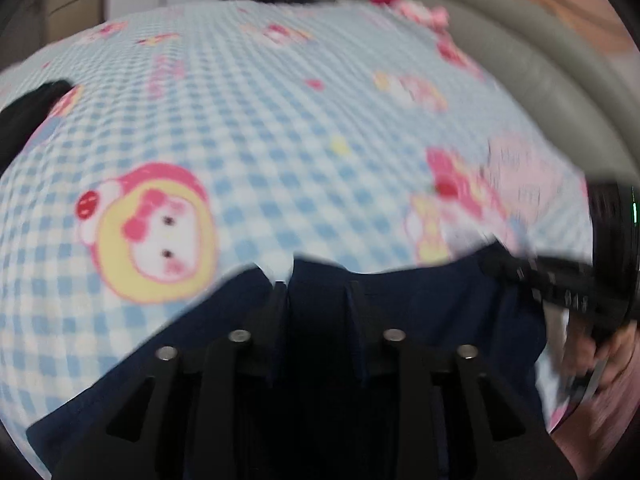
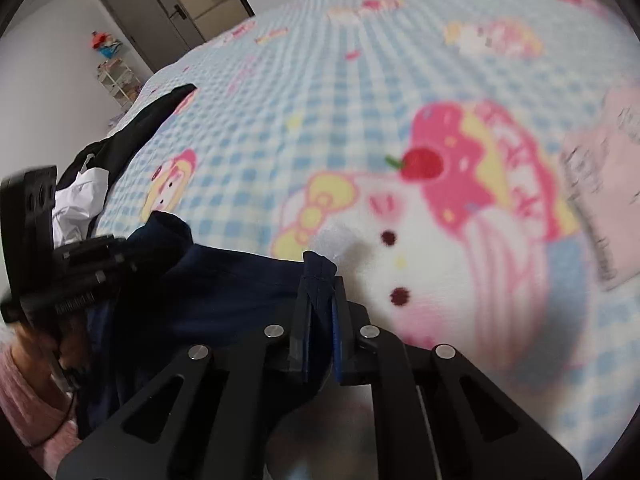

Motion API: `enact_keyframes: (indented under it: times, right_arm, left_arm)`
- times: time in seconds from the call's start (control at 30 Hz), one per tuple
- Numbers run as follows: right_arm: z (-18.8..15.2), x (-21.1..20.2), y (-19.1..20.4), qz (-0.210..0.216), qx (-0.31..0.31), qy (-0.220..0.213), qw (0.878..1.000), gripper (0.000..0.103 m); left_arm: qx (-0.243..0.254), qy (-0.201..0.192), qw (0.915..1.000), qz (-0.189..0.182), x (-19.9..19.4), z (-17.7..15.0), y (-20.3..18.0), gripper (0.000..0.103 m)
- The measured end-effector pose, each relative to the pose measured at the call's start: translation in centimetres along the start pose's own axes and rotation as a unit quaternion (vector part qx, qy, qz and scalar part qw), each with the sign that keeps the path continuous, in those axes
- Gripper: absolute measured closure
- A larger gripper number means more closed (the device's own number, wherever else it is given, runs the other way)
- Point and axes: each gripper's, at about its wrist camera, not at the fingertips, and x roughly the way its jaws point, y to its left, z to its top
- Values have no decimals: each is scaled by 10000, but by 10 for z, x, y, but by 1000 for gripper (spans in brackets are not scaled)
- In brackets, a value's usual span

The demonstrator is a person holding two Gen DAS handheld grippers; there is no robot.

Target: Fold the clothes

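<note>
Stretching between the two grippers, a navy garment (image 2: pixel 224 284) hangs over the near edge of a bed spread with a blue-checked cartoon-print blanket (image 1: pixel 280 128). The right gripper (image 2: pixel 320 280) is clamped tight on a bunched hem of the navy cloth, fabric pinched between its pads. The left gripper (image 1: pixel 318 286) stands partly open with the navy cloth lying between its fingers; the picture is blurred, so whether the pads still press on it is hard to tell. A pink folded item (image 2: pixel 612 176) lies on the blanket to the right. A black and white garment (image 2: pixel 104 168) sits at the bed's left edge. A pink sleeve (image 2: pixel 28 400) shows low at left in the right wrist view.
</note>
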Motion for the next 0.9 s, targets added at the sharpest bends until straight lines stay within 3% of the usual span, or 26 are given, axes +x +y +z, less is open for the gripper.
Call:
enact_keyframes:
  times: [0.1, 0.3, 0.43, 0.5, 0.57, 0.6, 0.63, 0.77, 0.83, 0.9]
  right_arm:
    - [-5, -17, -6, -252, -38, -146, 9996, 97]
    - [-20, -9, -23, -455, 89, 192, 9987, 97]
    - [-23, -7, -23, -541, 99, 228, 9982, 97]
    - [-24, -4, -22, -539, 73, 252, 9982, 97]
    - [-23, 1, -22, -478, 46, 301, 9984, 96]
    - [-22, 3, -22, -438, 47, 310, 9986, 96]
    - [-20, 4, -21, -447, 38, 293, 9986, 96]
    - [-8, -25, -5, -378, -132, -384, 9985, 97]
    - [-1, -39, 0, -343, -170, -703, 9968, 98]
    - [5, -34, 0, -430, -212, -779, 9958, 98]
  left_arm:
    - [-249, -96, 9995, -162, -3, 2, 11, 68]
    - [-90, 89, 9996, -238, 10, 4, 4, 68]
    - [227, 331, 9989, -239, 21, 3, -5, 67]
    - [549, 475, 9974, -47, 28, 0, -15, 67]
    - [802, 555, 9950, 216, 34, -3, -22, 75]
    - [880, 531, 9942, 330, 34, -3, -25, 96]
    - [872, 384, 9947, 386, 29, -1, -25, 97]
    - [760, -272, 9957, 458, 4, 11, -25, 97]
    - [753, -258, 9952, 573, 9, 15, -22, 97]
    - [540, 144, 9967, 584, 31, 14, -10, 92]
